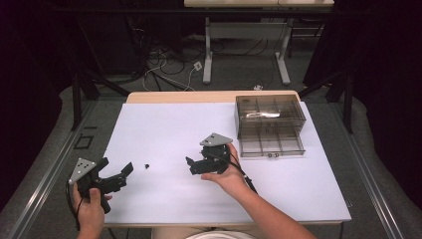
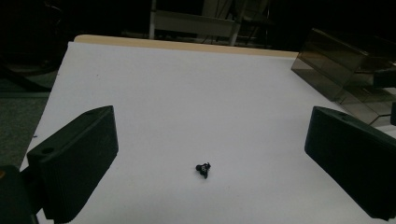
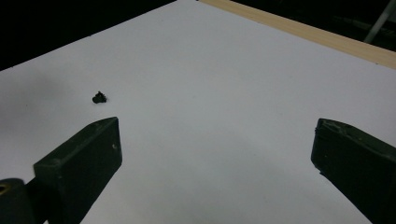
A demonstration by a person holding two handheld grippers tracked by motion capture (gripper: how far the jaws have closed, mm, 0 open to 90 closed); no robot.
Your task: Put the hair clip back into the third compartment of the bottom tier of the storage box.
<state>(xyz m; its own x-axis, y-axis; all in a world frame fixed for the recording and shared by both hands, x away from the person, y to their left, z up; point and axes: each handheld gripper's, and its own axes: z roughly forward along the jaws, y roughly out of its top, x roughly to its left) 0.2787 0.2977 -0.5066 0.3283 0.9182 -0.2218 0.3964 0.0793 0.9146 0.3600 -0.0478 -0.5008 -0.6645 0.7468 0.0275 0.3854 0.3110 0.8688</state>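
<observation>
In the high view a white surface point(image 1: 164, 124) carries a smoky clear compartment box point(image 1: 268, 115) at its far right, with a drawer point(image 1: 272, 142) of small cells pulled out toward the person; a tiny black part point(image 1: 147, 165) lies alone on the white sheet, between the two hands and nearer the left one; the left tongs point(image 1: 124, 174) sit at the near left edge, held by the left hand point(image 1: 92, 209), the jaws spread apart and pointing toward the tiny part, with nothing between them; the right tongs point(image 1: 190, 165) are held by the right hand point(image 1: 226, 174) near the middle, their grey three-cornered plate on top, jaws aimed leftward toward the part but clear of it; how wide they stand is hard to judge from here. In the left gripper view the left tongs point(image 2: 210, 154) gape wide, one jaw at each side of the picture, gripping nothing; the tiny black part point(image 2: 203, 169) rests on the surface point(image 2: 196, 93) ahead, between the lines of the jaws, touching neither; the compartment box point(image 2: 348, 65) shows at the upper right. In the right gripper view the right tongs point(image 3: 217, 154) are also wide apart and empty; the tiny black part point(image 3: 99, 97) lies on the surface point(image 3: 224, 84) beyond the left-hand jaw, just outside the gap and apart from it; the wooden edge point(image 3: 317, 35) of the surface runs across the upper right.
</observation>
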